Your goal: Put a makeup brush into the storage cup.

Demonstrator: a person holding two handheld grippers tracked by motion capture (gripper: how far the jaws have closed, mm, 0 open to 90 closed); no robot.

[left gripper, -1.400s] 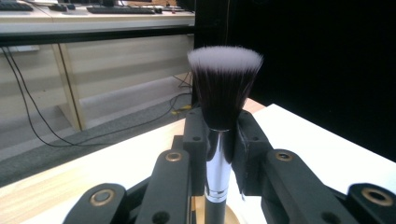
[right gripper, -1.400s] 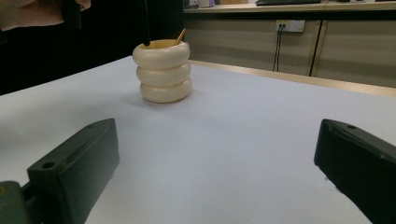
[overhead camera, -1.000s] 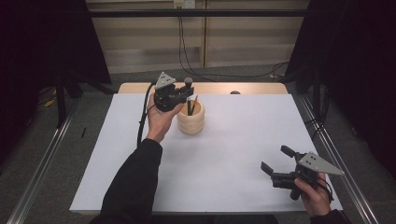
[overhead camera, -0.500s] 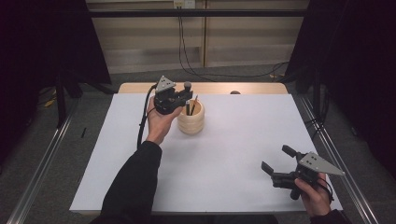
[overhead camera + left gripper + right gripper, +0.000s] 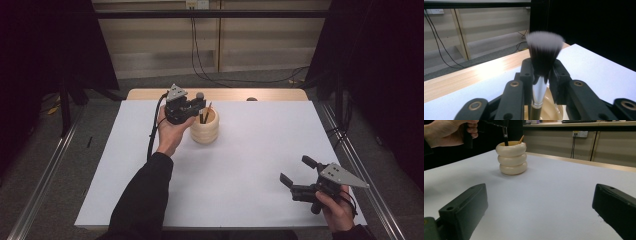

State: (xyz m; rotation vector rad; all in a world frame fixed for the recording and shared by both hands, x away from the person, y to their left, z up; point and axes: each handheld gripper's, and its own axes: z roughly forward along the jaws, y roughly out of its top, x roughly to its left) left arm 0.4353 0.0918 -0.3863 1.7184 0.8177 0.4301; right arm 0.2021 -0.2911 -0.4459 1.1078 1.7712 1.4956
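Ribbed cream cup [image 5: 204, 131], far-centre of white table [image 5: 250, 160]: holds makeup brush [image 5: 543, 60], bristles up, handle down inside, plus a thin wooden stick [image 5: 208, 112]. L gripper [image 5: 192, 107] at cup mouth, jaws just been opening slightly, pads close about brush ferrule, brush between them. Vs earlier: L hand a bit lower. R gripper [image 5: 295, 172] spread wide, nothing in it, near-right corner by table edge. Open sheet between it and cup.
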